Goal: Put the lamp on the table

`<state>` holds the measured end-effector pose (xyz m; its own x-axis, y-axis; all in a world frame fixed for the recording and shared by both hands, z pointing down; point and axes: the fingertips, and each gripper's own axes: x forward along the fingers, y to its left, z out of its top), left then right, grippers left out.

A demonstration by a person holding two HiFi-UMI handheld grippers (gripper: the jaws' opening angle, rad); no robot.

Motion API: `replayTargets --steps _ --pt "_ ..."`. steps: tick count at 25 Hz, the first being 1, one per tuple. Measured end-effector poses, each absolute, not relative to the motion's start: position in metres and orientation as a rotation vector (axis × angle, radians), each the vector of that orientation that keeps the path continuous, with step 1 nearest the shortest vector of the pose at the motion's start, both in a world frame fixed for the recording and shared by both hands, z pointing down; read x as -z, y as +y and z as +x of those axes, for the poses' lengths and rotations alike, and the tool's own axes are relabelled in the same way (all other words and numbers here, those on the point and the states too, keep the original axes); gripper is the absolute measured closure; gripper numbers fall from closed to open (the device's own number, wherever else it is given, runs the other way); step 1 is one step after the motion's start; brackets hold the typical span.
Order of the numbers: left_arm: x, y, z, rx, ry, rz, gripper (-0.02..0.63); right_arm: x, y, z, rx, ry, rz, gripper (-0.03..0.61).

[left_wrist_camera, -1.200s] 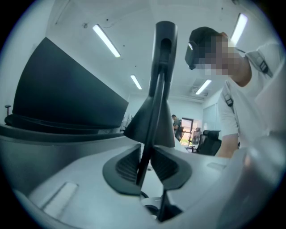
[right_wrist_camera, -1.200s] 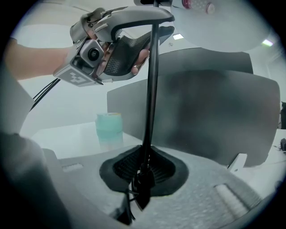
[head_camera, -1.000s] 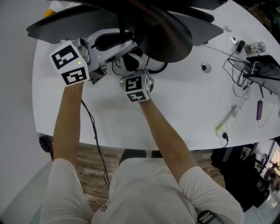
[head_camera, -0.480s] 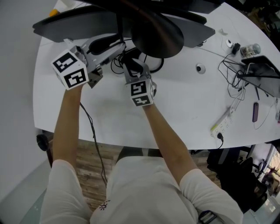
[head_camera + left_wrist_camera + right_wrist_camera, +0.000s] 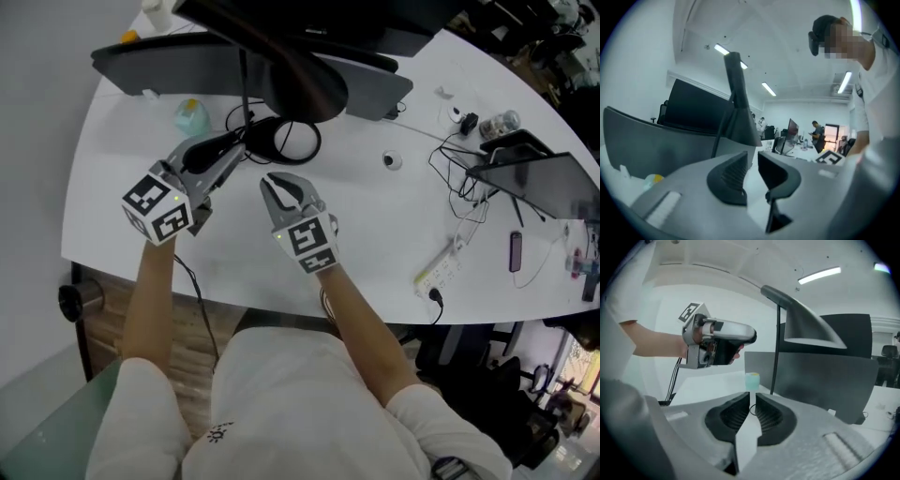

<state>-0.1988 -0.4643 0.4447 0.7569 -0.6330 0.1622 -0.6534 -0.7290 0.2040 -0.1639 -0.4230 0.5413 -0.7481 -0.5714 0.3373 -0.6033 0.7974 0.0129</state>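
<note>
The black lamp [image 5: 298, 82] stands on the white table [image 5: 375, 234] in front of the monitor, its thin stem [image 5: 246, 94] rising from a black ring [image 5: 298, 141] at its foot. My left gripper [image 5: 240, 152] hovers left of that ring. Its jaws are closing with a gap and nothing between them. My right gripper [image 5: 281, 185] sits just below the ring, its jaws closing to a narrow slit with nothing in it. The left gripper view shows the lamp's stem and shade [image 5: 738, 108] ahead. In the right gripper view the lamp [image 5: 801, 322] rises beyond the jaws, with the left gripper [image 5: 717, 341] to its left.
A dark monitor [image 5: 187, 61] stands behind the lamp, with a small teal object [image 5: 191, 115] near it. On the right are tangled cables [image 5: 459, 159], a dark laptop [image 5: 534, 183], a phone [image 5: 517, 250] and a power strip [image 5: 441, 272]. The table's front edge [image 5: 234, 298] runs close behind my grippers.
Both grippers have drawn back from the lamp's foot toward the person and no longer touch it. The lamp stays standing on the table.
</note>
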Motion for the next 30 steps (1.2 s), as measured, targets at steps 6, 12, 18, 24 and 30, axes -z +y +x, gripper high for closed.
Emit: replayTargets --steps 6,12,18,24,30 --pt "-0.428 -0.408 -0.174 -0.130 -1.155 2.693 0.618 -0.509 -0.357 -0.128 -0.080 -2.685 0.738 0.545" --pt "-0.414 -0.349 -0.150 -0.164 -1.275 2.667 0.618 -0.472 -0.305 -0.084 -0.171 -2.789 0.692 0.565" --pt "-0.404 -0.285 -0.120 -0.127 -1.354 2.610 0.618 -0.434 -0.268 -0.039 -0.155 -2.869 0.699 0.576" --pt "-0.398 -0.232 -0.091 -0.076 -1.419 2.573 0.618 -0.415 -0.238 -0.007 -0.202 -2.922 0.667 0.577" --pt "-0.400 -0.204 -0.077 -0.106 -1.453 2.542 0.620 -0.418 -0.220 0.014 -0.225 -2.929 0.668 0.577"
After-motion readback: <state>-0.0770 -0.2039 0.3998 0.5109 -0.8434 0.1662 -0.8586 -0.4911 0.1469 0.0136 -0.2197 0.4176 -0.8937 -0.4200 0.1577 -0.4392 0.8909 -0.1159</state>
